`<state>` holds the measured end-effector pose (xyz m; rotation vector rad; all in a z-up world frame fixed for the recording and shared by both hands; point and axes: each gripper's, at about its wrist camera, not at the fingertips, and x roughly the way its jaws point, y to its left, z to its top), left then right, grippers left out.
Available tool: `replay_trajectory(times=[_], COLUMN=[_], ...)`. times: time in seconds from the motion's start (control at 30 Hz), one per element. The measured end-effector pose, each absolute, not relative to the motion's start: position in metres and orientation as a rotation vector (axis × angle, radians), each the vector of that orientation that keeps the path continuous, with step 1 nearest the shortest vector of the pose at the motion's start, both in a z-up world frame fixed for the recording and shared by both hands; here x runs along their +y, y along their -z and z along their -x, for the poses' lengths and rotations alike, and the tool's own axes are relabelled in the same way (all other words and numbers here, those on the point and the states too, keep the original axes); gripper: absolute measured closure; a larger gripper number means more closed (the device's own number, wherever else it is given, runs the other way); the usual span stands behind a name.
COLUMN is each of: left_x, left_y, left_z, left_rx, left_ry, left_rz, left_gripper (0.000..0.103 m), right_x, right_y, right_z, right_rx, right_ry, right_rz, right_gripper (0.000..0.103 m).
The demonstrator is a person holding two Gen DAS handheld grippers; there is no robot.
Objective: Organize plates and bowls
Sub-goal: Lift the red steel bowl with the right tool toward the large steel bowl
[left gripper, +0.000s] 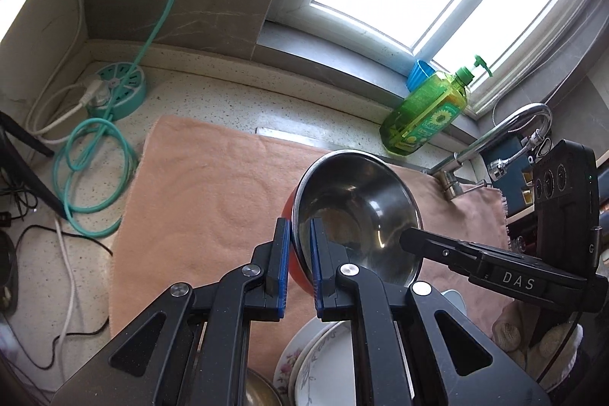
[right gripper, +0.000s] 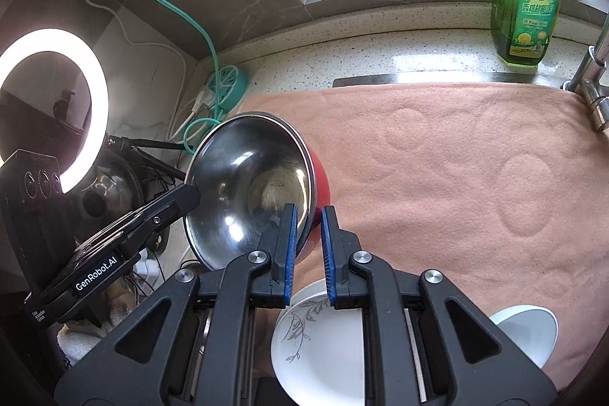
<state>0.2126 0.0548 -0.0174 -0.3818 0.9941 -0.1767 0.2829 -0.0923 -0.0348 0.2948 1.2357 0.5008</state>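
Observation:
A steel bowl with a red outside is held tilted above the peach towel. My left gripper is shut on its near rim, one finger inside and one outside. My right gripper is shut on the opposite rim of the same bowl. The right gripper's body shows in the left wrist view. Below, a stack of floral plates lies on the towel. In the right wrist view a white leaf-patterned plate and a white bowl lie below.
A green dish soap bottle stands by the window sill. A steel faucet is at the right. A teal power strip and coiled cables lie left of the towel. A ring light stands at the left.

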Motion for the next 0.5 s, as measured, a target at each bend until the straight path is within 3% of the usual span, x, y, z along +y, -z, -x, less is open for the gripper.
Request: replay_trajectory(times=[0.5], left_x=[0.088], left_y=[0.016], left_z=[-0.129], left_rx=[0.952], left_ry=[0.049], left_rz=[0.467], left_gripper=[0.094], right_x=[-0.047], right_y=[0.034], right_z=[-0.235], right_rx=[1.265], right_ry=[-0.667], right_rz=[-0.185], right_gripper=[0.09])
